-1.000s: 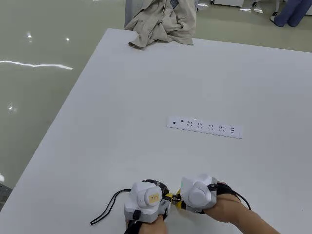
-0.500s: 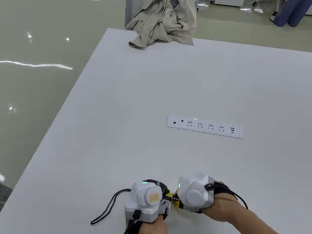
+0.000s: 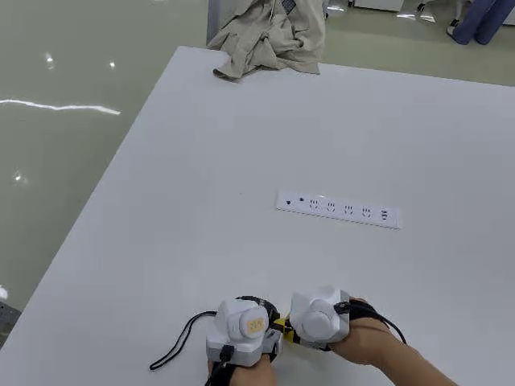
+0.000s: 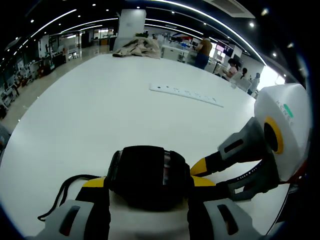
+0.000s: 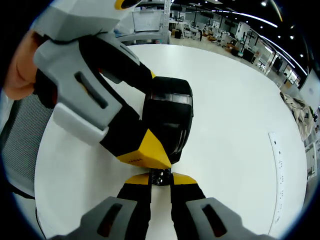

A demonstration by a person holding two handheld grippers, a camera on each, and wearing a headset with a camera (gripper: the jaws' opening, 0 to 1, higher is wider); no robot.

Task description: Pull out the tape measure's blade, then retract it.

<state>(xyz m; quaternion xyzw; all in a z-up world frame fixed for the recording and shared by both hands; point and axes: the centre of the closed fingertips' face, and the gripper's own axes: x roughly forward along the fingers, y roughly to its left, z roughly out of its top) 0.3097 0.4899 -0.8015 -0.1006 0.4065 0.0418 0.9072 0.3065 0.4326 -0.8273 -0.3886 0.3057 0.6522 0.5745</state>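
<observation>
Counter: white and wide in the head view, with glossy pale floor along its left side.
Far edge: a crumpled beige cloth lies half over the rim.
Middle: a white power strip lies flat, well apart from the grippers.
Near edge: the left gripper and right gripper sit side by side, tips turned toward each other, with the black tape between them.
Cord: black, trailing over the counter to the left of the left gripper.
Left gripper view – tape: the black case sits between the two yellow-tipped jaws, which pinch it from both sides.
Left gripper view – other gripper: the right one comes in from the right, its yellow tips against the side of the case.
Left gripper view – background: the strip and cloth lie farther along the counter, with desks and people beyond.
Right gripper view – jaws: pressed almost together on a small dark hook right at the case's lower edge.
Right gripper view – other gripper: the left one reaches in from the left, one yellow tip flat on the case, which is just above the counter.
</observation>
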